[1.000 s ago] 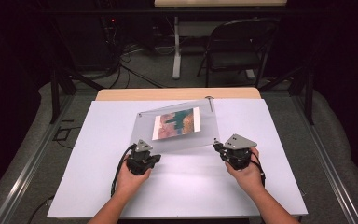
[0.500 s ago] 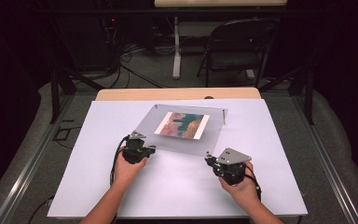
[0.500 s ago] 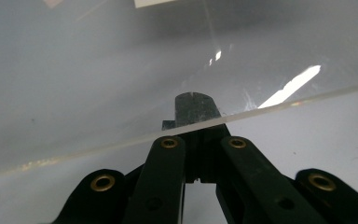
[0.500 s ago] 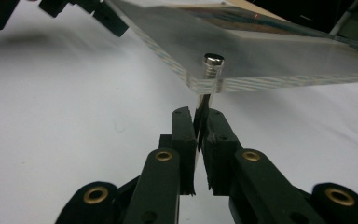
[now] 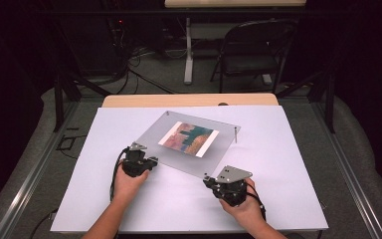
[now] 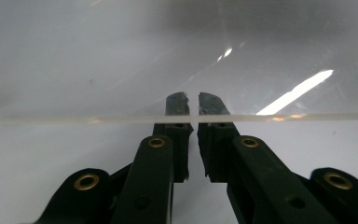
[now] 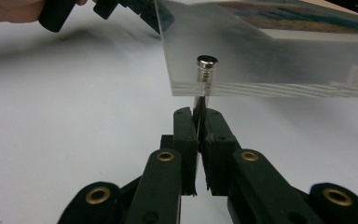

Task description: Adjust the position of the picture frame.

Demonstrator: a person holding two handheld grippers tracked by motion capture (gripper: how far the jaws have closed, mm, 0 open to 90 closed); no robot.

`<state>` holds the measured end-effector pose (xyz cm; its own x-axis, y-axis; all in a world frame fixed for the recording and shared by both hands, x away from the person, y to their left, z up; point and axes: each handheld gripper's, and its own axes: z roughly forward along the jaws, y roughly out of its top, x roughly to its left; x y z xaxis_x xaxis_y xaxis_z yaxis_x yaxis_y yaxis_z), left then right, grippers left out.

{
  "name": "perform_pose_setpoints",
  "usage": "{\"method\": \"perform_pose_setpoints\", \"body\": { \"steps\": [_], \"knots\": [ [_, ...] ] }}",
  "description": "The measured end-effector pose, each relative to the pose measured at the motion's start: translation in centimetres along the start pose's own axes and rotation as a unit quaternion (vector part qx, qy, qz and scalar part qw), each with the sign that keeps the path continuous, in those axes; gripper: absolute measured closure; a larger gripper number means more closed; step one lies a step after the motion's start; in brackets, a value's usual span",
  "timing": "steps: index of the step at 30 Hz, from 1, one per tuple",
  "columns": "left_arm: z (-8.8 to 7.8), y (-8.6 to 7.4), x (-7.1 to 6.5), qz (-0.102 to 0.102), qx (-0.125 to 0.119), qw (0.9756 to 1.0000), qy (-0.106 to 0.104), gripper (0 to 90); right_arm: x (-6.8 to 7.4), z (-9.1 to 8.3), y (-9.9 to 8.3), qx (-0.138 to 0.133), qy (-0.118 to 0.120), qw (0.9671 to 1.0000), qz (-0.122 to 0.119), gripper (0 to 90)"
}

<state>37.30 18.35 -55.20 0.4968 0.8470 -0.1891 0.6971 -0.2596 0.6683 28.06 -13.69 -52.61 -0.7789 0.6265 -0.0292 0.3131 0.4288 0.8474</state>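
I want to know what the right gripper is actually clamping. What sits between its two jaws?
In the right gripper view, the right gripper has its jaws shut on the metal standoff pin at the corner of the clear acrylic frame.

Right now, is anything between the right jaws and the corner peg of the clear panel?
Nothing visible stands between them. The right gripper already has its jaws shut on the metal peg, just below the near corner of the clear panel.

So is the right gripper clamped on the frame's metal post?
Yes, in the right gripper view the right gripper is pinched shut on the post just under the acrylic frame.
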Motion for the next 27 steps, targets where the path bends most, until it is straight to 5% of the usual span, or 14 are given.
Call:
{"method": "perform_pose_setpoints", "body": {
  "steps": [7,12,19,20,27],
  "knots": [
    [-3.2,-2.3,0.2,-0.006,-0.015,0.9999,0.002,71.0,2.3,1.9,0.3,0.014,0.031,0.9994,-0.011,85.6],
    [-5.2,-4.5,-1.0,0.019,-0.055,0.9983,-0.011,59.1,3.1,3.5,-0.8,0.045,0.044,0.9980,-0.013,85.5],
    [-5.4,-5.3,-2.5,0.034,-0.069,0.9963,-0.039,52.0,2.8,3.7,-1.4,0.031,0.056,0.9979,0.001,83.6],
    [-5.2,-5.3,-3.1,0.053,-0.073,0.9952,-0.038,50.9,2.7,3.6,-1.4,0.030,0.060,0.9977,0.005,81.7],
    [-4.8,-5.6,-4.9,0.067,-0.058,0.9949,-0.048,47.7,2.2,2.2,-1.6,0.038,0.055,0.9977,0.007,65.0]
  ]
}}
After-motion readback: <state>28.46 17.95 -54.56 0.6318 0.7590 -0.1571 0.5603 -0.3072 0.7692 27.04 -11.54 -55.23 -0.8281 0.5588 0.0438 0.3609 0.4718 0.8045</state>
